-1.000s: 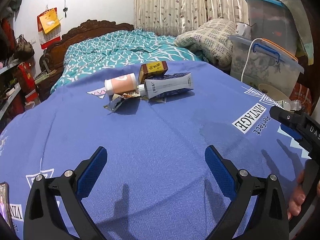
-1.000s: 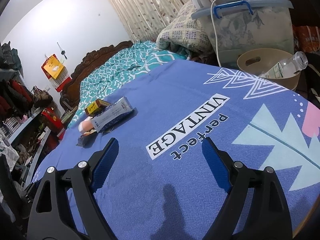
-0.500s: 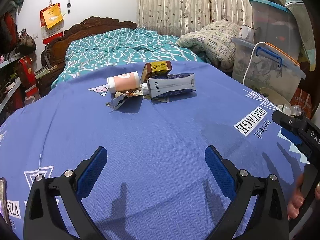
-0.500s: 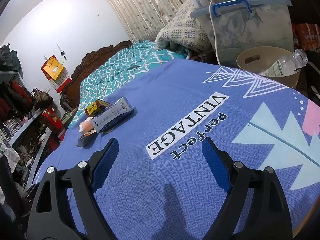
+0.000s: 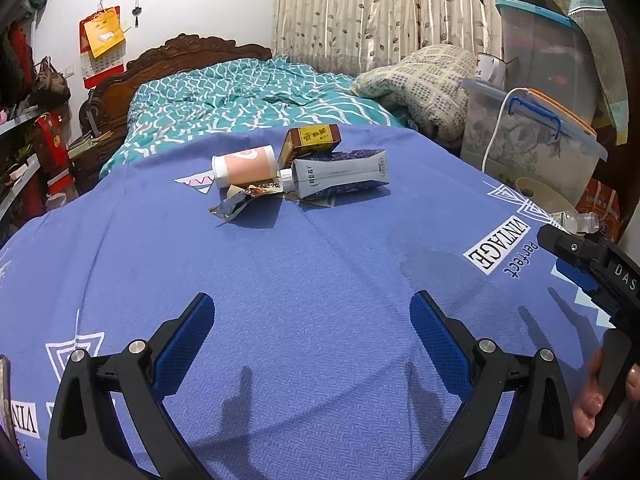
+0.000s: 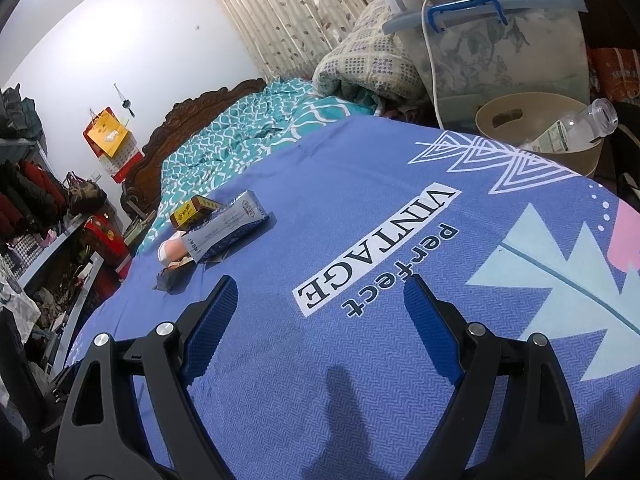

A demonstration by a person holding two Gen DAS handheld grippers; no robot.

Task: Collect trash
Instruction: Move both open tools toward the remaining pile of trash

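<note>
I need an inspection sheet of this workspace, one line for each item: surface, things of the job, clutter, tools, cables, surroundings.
Surface: blue printed cloth over the bed, lying flat.
Job's things: one cluster of a peach bottle on its side, a brown box, a grey tube and a torn wrapper; none picked up yet.
Clutter: a beige bin beside the bed, a plastic bottle inside it.
Tools: left tool open, empty; right tool closing slightly, nothing between its jaws.
Cables: white cable across the storage box.
Surroundings: teal quilt, curtain, wooden headboard.
</note>
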